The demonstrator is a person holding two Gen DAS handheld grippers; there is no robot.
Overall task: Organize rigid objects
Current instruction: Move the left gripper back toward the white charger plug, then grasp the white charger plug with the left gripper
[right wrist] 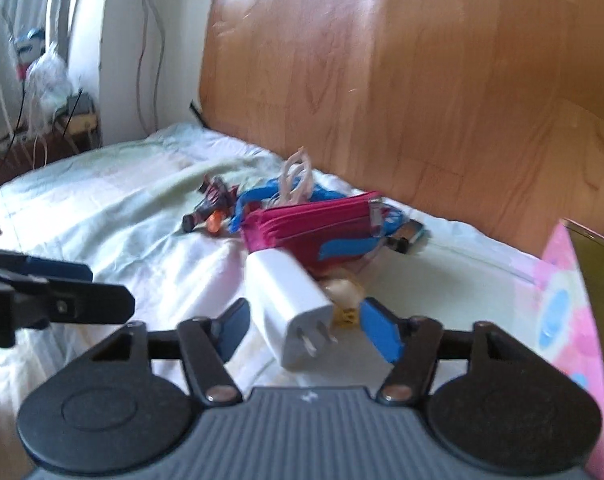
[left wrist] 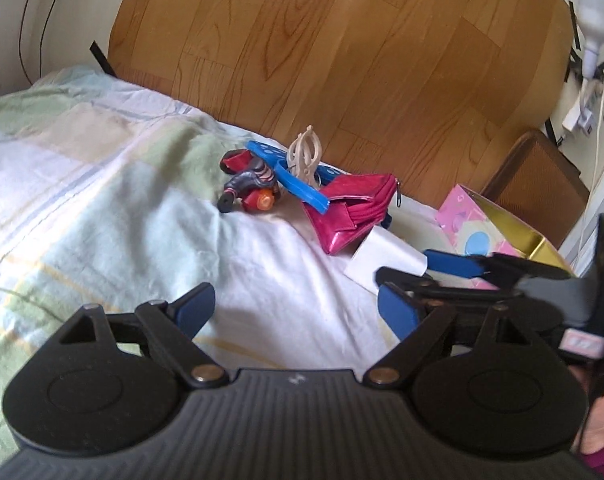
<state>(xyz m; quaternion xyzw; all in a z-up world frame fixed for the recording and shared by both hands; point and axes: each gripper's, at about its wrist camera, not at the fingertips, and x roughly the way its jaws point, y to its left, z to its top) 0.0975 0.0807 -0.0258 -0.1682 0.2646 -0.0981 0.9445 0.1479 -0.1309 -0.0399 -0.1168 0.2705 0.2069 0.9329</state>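
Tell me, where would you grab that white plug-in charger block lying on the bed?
Across its two broad flat sides, mid-body, coming from the prong end. The white rectangular charger block lies with its metal prongs pointing toward the right gripper, whose fingers already flank it, so they can probably close squarely without touching the pink zip wallet behind.

Left gripper [left wrist: 298, 312] tilted downward over the bed, blue-padded jaws spread wide, nothing between them. Right gripper [right wrist: 306, 326] just beside it, also angled down, jaws partly apart and bracketing the white charger [right wrist: 290, 304]; pad contact unclear through blur. Bit of hand [left wrist: 598, 436] at lower right edge.
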